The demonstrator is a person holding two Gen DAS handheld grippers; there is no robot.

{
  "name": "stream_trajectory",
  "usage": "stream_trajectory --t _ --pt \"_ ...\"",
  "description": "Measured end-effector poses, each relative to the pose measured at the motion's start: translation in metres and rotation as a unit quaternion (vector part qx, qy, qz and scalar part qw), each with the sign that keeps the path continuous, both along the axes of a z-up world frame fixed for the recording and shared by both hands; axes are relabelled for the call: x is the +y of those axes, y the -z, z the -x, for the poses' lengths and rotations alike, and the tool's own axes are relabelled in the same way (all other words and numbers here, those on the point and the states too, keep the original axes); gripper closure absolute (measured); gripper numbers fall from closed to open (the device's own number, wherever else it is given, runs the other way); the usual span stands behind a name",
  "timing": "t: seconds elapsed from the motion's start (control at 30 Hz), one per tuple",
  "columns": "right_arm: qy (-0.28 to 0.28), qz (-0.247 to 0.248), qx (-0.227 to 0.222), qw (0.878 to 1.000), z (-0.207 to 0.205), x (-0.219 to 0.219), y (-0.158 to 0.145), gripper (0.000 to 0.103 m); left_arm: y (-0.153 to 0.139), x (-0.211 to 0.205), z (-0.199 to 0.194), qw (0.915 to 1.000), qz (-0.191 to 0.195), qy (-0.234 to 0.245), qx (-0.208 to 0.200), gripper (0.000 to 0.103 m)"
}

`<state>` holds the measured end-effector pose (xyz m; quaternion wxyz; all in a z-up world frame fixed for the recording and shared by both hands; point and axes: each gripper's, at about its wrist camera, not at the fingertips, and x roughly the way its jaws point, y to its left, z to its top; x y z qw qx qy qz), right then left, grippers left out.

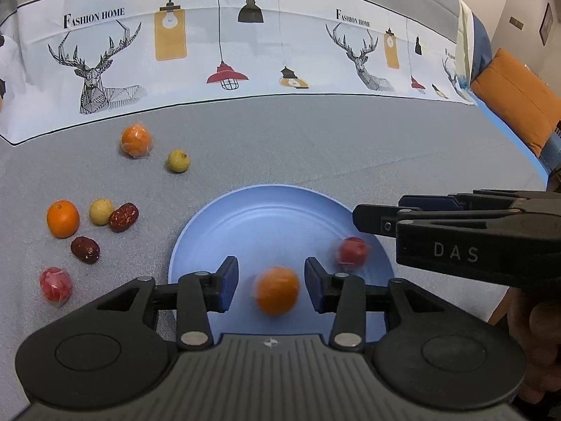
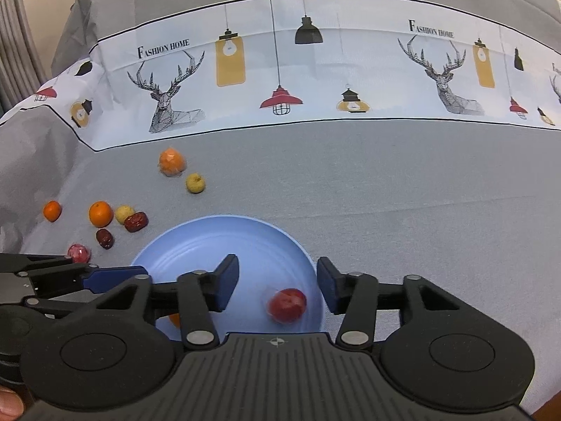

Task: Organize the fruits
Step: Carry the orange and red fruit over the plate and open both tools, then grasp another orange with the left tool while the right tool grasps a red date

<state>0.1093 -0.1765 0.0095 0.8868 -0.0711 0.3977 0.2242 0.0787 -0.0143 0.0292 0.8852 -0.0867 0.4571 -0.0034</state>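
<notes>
The left gripper [image 1: 271,287] is held spread wide over the near part of a blue plate [image 1: 266,217], and a blurred orange [image 1: 277,290] is seen between its blue pads [image 1: 224,287] without being touched by either. The right gripper [image 2: 277,286] is likewise held well apart above the same plate [image 2: 217,242], and a red fruit in clear wrap [image 2: 287,304] is seen lying on the plate between its fingers, touched by neither. In the left wrist view this red fruit [image 1: 352,251] is found on the plate's right side, just below the right gripper, which is seen from the side reaching in over the rim. To the left of the plate, loose fruit is scattered on the cloth: a wrapped orange [image 1: 136,140] with a small yellow fruit [image 1: 178,161] near it farther back, and closer in an unwrapped orange [image 1: 63,218], a second yellow fruit [image 1: 101,211] touching a red date [image 1: 123,216], another date [image 1: 85,249] and a wrapped red fruit [image 1: 55,286]. One more small orange [image 2: 52,211] is shown at the far left in the right wrist view. The table is covered by a grey tablecloth [image 1: 315,147] crossed by a white band printed with deer and lamps [image 1: 245,45]. An orange cushion [image 1: 519,98] is seen at the far right.
</notes>
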Motion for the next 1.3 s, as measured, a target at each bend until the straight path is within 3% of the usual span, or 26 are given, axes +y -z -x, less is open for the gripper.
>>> stream_trajectory --t 0.37,0.6,0.73,0.83,1.0,1.07,1.13,1.2,1.23,1.27,1.3 --pt "0.003 0.006 -0.003 1.0 0.0 0.0 0.0 0.047 -0.003 -0.001 0.002 0.9999 -0.011 -0.004 -0.003 0.056" --pt "0.005 0.007 -0.01 1.0 0.001 0.001 -0.001 0.047 -0.014 0.005 0.004 0.9995 -0.019 -0.015 -0.021 0.082" --pt "0.004 0.003 -0.016 1.0 0.002 0.003 -0.003 0.047 -0.025 0.013 0.005 0.9989 -0.02 -0.026 -0.033 0.082" --pt "0.013 0.002 -0.034 0.999 0.002 0.005 -0.008 0.049 -0.041 0.028 0.004 0.998 -0.02 -0.039 -0.045 0.082" --pt "0.02 -0.019 -0.058 0.998 0.003 0.01 -0.016 0.068 -0.08 0.076 -0.022 0.9955 -0.02 -0.064 -0.067 0.082" --pt "0.016 -0.029 -0.065 0.997 0.005 0.015 -0.019 0.071 -0.089 0.102 -0.034 0.9933 -0.028 -0.081 -0.078 0.082" --pt "0.006 -0.036 -0.067 0.997 0.008 0.022 -0.02 0.071 -0.083 0.127 -0.036 0.9912 -0.061 -0.082 -0.085 0.082" --pt "-0.008 -0.043 -0.061 0.997 0.01 0.032 -0.02 0.071 -0.056 0.151 -0.027 0.989 -0.088 -0.1 -0.065 0.082" --pt "-0.017 -0.045 -0.057 0.997 0.011 0.037 -0.019 0.07 -0.042 0.161 -0.028 0.989 -0.09 -0.116 -0.012 0.085" --pt "-0.029 -0.048 -0.052 0.997 0.013 0.044 -0.018 0.07 -0.029 0.178 -0.029 0.981 -0.089 -0.165 0.051 0.085" --pt "-0.04 -0.049 -0.049 0.997 0.014 0.052 -0.017 0.07 -0.024 0.194 -0.027 0.9746 -0.059 -0.205 0.069 0.085"
